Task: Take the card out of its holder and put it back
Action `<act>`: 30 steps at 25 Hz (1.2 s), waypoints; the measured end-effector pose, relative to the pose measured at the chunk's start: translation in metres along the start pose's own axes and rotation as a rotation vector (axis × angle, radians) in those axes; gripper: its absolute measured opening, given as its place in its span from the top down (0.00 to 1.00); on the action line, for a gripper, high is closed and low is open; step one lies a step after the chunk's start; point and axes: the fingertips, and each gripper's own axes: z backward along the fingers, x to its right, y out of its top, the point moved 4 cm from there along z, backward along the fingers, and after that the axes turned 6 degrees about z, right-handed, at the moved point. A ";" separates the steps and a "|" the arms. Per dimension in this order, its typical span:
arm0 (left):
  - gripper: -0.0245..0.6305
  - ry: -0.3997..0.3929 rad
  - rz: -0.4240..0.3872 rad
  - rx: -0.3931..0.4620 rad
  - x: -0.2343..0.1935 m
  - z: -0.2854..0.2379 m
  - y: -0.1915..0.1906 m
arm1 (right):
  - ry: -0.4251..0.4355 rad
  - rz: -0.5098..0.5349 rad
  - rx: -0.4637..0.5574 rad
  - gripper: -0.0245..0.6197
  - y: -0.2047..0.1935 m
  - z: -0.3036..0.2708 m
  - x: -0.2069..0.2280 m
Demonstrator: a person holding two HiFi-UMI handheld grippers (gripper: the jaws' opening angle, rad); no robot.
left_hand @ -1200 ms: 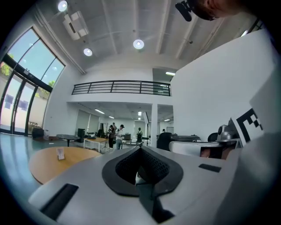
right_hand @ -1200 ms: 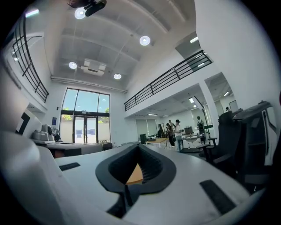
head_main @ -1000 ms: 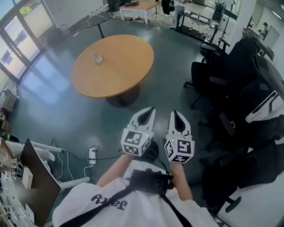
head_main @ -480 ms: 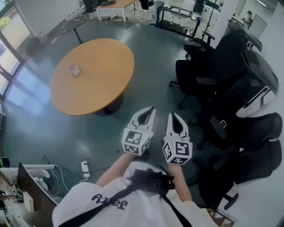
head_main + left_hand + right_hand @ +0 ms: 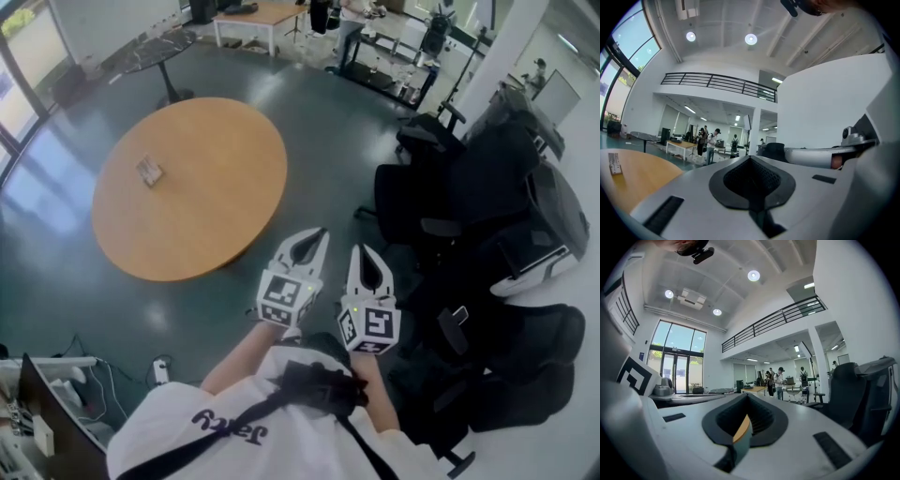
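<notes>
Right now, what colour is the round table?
Orange-brown wood; the table shows best in head view.

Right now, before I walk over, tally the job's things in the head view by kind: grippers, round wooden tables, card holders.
Grippers: 2 (left gripper, right gripper)
Round wooden table: 1
Card holder: 1, on the table
Total: 4

Overhead plus level views; common table (image 5: pixel 187 183)
</notes>
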 end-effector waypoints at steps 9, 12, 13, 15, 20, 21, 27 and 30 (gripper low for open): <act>0.94 0.243 0.049 0.049 -0.089 -0.032 0.013 | 0.263 0.014 -0.013 0.95 0.001 -0.120 -0.018; 0.94 0.377 0.051 0.081 -0.126 -0.037 0.023 | 0.414 0.020 -0.010 0.95 0.003 -0.168 -0.037; 0.94 0.427 0.055 0.096 -0.138 -0.036 0.026 | 0.463 0.020 -0.006 0.95 0.005 -0.183 -0.042; 0.94 0.528 0.062 0.127 -0.159 -0.034 0.034 | 0.552 0.023 0.020 0.95 0.015 -0.210 -0.049; 0.94 0.762 0.057 0.181 -0.188 -0.021 0.054 | 0.741 0.013 0.044 0.95 0.033 -0.264 -0.062; 0.94 0.811 0.061 0.182 -0.190 -0.014 0.057 | 0.778 0.011 0.034 0.95 0.036 -0.270 -0.068; 0.94 1.033 0.107 0.208 -0.202 0.031 0.055 | 1.003 0.015 -0.034 0.95 0.027 -0.279 -0.124; 0.94 1.084 0.110 0.227 -0.218 0.050 0.055 | 1.081 0.025 -0.027 0.95 0.024 -0.279 -0.156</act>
